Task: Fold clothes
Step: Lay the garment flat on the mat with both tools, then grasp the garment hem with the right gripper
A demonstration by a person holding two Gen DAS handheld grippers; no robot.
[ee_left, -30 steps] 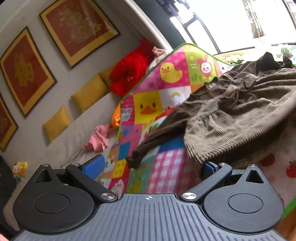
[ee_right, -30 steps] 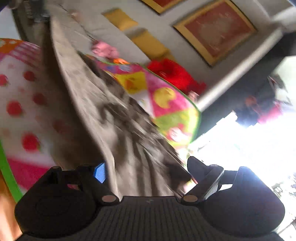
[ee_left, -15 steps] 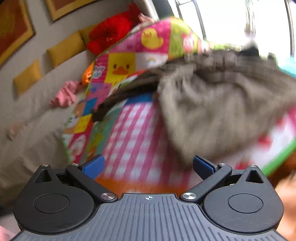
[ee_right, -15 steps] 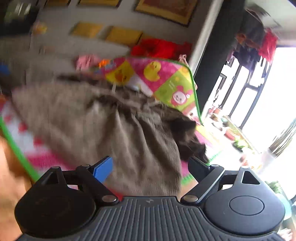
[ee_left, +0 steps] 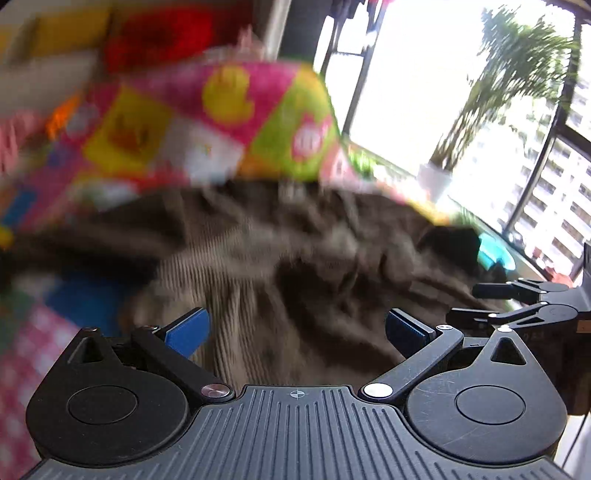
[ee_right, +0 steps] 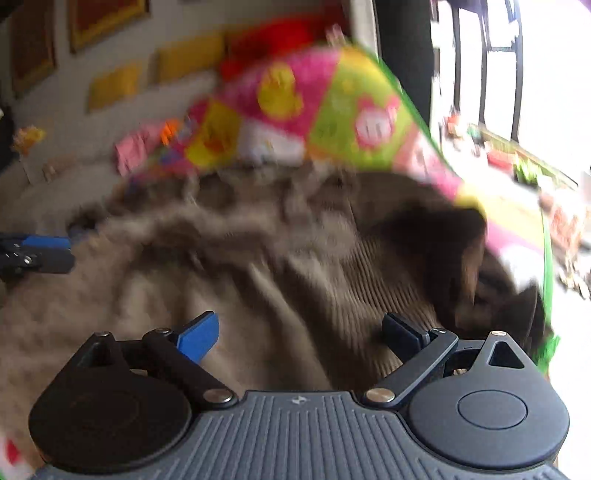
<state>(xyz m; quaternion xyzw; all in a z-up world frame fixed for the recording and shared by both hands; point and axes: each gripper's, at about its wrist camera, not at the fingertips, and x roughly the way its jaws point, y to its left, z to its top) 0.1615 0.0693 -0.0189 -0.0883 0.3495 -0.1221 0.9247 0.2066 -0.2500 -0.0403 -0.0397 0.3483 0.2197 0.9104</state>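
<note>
A brown corduroy garment (ee_left: 258, 266) lies rumpled on a colourful patchwork play mat (ee_left: 207, 122). It fills the middle of both blurred views, and also shows in the right wrist view (ee_right: 295, 266). My left gripper (ee_left: 295, 328) is open and empty, just above the near part of the garment. My right gripper (ee_right: 299, 332) is open and empty over the garment too. The right gripper shows at the right edge of the left wrist view (ee_left: 517, 299), and the left gripper's tip shows at the left edge of the right wrist view (ee_right: 40, 251).
The mat's far end curls up against a sofa with yellow cushions (ee_right: 184, 59) and a red plush toy (ee_right: 280, 33). A pink cloth (ee_right: 133, 147) lies on the sofa. Large windows (ee_left: 461, 110) and a potted plant are at the right.
Both grippers have swung round to face the garment from the same side and come closer to it. The right gripper, which had cloth between its fingers a second ago, is now empty.
</note>
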